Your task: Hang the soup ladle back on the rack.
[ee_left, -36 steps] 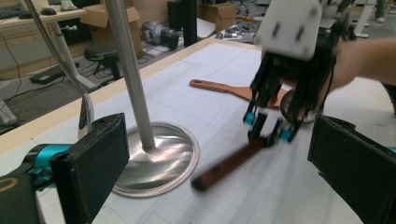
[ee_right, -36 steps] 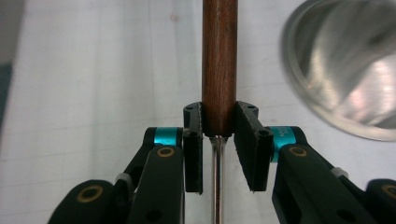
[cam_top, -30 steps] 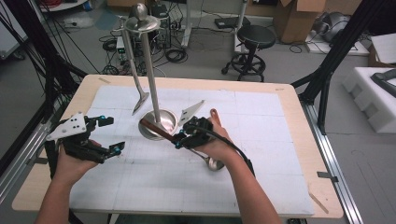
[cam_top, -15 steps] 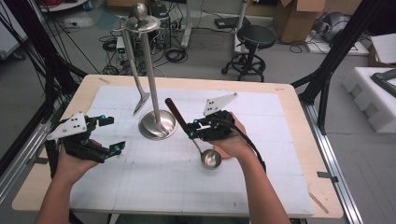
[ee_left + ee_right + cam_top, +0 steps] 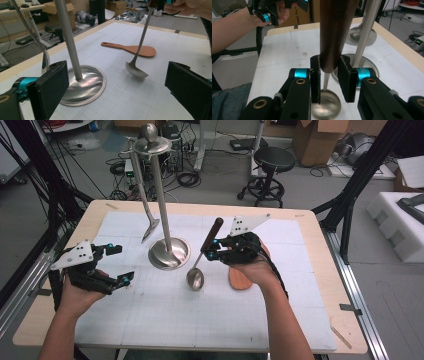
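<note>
A ladle [image 5: 195, 279] with a dark wooden handle and a steel bowl hangs nearly upright at the middle of the white mat. My right gripper [image 5: 210, 252] is shut on its handle. In the right gripper view the pads [image 5: 315, 75] press the dark handle [image 5: 334, 32] from both sides, with the bowl [image 5: 325, 107] below. The left gripper view has the ladle [image 5: 136, 70] with its bowl low over the mat. My left gripper [image 5: 122, 264] rests at the mat's left side, open with nothing in it; its jaws stand far apart around the left gripper [image 5: 117, 92].
A steel stand [image 5: 169, 253] with a round base and tall pole rises just left of the ladle, and a steel utensil [image 5: 148, 230] hangs from its top. A wooden paddle [image 5: 239, 279] lies under my right hand. The wooden table edge [image 5: 200, 209] frames the mat.
My right gripper has moved right and up with the ladle, and the handle has swung from slanting to nearly upright. The left gripper has stayed in place.
</note>
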### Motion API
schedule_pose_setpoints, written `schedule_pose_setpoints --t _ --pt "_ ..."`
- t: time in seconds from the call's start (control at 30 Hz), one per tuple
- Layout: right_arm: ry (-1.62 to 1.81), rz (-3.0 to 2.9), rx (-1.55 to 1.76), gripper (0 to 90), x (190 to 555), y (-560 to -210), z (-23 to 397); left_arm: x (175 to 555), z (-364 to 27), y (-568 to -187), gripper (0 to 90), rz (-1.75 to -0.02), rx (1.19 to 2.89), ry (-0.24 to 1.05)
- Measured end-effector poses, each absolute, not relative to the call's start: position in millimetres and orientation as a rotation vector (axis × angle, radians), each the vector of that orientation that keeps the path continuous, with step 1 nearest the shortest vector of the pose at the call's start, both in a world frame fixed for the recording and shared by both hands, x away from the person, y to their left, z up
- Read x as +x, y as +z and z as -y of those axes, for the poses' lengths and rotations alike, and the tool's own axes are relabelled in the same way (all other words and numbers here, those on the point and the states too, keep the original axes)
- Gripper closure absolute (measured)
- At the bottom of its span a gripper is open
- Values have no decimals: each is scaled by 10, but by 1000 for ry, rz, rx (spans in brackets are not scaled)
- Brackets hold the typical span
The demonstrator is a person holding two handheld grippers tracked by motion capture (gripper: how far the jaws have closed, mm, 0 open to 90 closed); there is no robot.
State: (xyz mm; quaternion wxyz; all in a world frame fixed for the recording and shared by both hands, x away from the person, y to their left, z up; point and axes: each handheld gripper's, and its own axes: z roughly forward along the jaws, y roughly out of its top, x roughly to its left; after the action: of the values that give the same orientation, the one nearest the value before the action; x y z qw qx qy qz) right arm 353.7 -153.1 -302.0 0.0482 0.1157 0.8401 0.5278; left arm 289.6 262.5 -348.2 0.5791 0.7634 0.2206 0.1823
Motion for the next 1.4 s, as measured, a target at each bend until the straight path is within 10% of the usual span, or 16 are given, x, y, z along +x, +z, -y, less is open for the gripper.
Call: schedule_pose_setpoints --t 1.4 --pt "1432 -2569 361 737 3871 -2214 1465 2899 -2662 -3471 58 -518 1765 422"
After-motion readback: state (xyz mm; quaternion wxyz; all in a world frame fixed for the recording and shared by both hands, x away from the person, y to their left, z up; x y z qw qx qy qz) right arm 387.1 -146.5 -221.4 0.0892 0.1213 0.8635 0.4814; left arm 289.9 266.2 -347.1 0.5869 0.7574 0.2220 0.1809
